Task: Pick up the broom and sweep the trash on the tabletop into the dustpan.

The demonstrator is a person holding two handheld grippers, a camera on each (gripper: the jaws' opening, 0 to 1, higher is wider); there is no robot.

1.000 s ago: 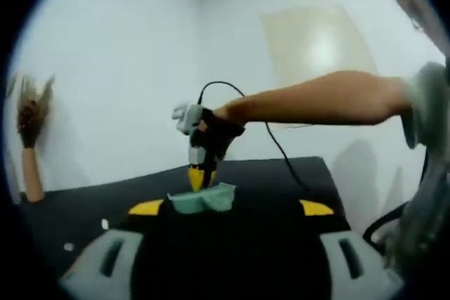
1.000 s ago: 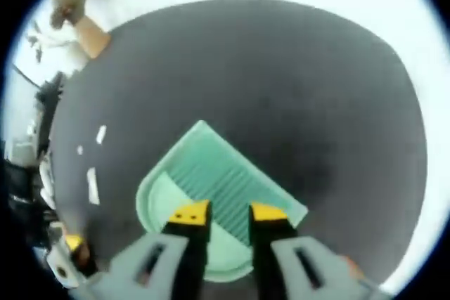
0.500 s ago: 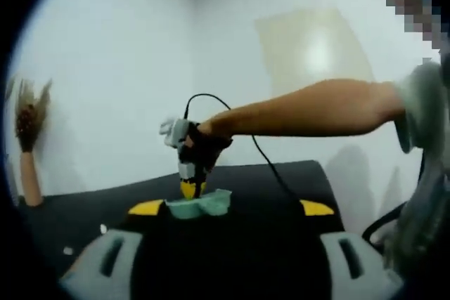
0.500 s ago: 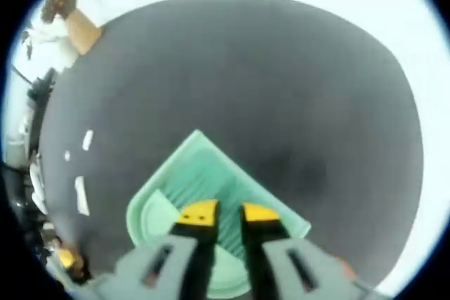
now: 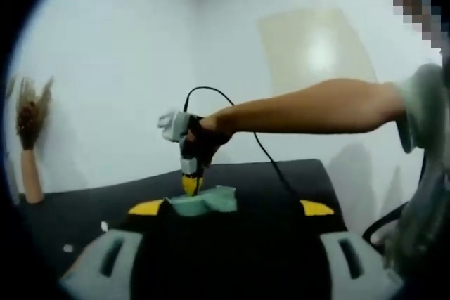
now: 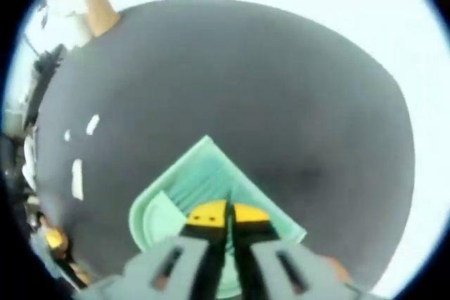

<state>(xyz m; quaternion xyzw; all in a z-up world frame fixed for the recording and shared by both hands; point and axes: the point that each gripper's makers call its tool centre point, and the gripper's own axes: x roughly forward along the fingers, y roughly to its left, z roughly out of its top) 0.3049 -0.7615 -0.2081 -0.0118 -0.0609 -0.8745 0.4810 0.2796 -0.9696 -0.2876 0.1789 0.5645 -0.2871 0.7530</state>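
The right gripper (image 6: 226,213) is clamped on the green dustpan (image 6: 211,187) mid-table; dark table (image 6: 281,89) lies bare beyond it. White trash scraps (image 6: 76,177) sit near one edge. The left gripper (image 5: 230,208) gapes wide.

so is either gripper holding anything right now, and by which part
The right gripper has its jaws shut over the green dustpan, apparently on its handle end. The left gripper holds nothing, jaws wide apart.

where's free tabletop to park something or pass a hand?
Bare: the wide black stretch of table beyond and right of the dustpan. Crowded: left edge, where paper scraps lie, and the near middle, where the right claw sits over the dustpan.
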